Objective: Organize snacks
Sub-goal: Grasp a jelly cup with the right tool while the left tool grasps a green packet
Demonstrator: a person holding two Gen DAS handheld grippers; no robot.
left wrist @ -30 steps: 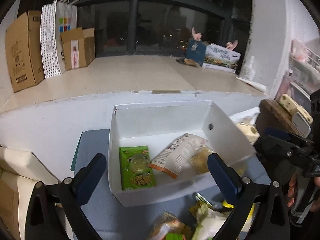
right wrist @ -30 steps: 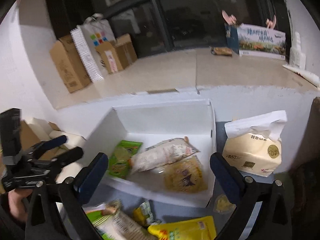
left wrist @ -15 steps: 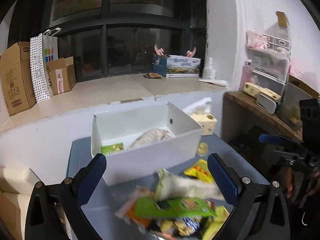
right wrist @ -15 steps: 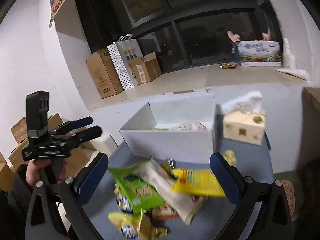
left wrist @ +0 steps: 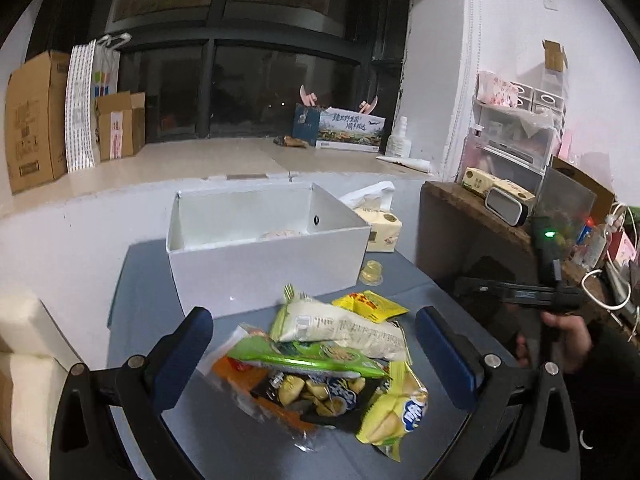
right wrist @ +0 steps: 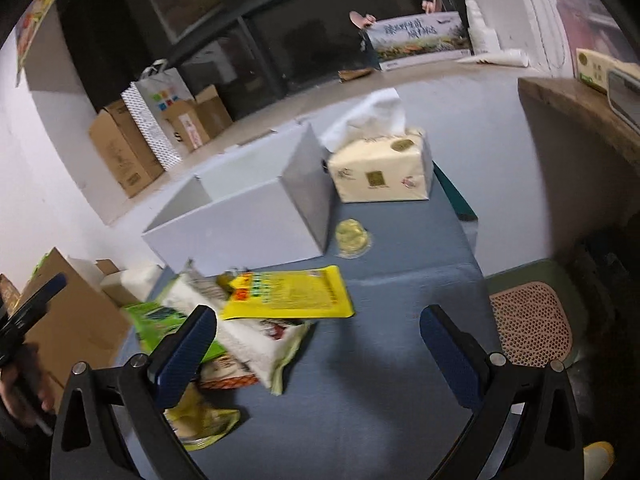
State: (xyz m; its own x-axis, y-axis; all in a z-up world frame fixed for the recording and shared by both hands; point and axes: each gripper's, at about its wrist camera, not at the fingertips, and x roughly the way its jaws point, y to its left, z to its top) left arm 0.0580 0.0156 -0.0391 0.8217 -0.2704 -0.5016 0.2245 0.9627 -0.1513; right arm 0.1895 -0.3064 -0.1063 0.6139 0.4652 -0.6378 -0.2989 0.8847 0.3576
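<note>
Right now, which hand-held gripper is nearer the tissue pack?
Right, I'd judge. The right hand-held gripper faces the tissue pack across bare table; the left hand-held gripper sits over the snack pile, the pack beyond the white box.

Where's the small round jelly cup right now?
The jelly cup sits alone on the blue table, by the white box's right front corner and in front of the tissue pack.

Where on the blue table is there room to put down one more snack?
The biggest bare patch on the blue table lies right of the yellow packet, between the small round jelly cup and the table's near edge. A narrow strip runs left of the white box. The snack pile in front of the box is crowded.
</note>
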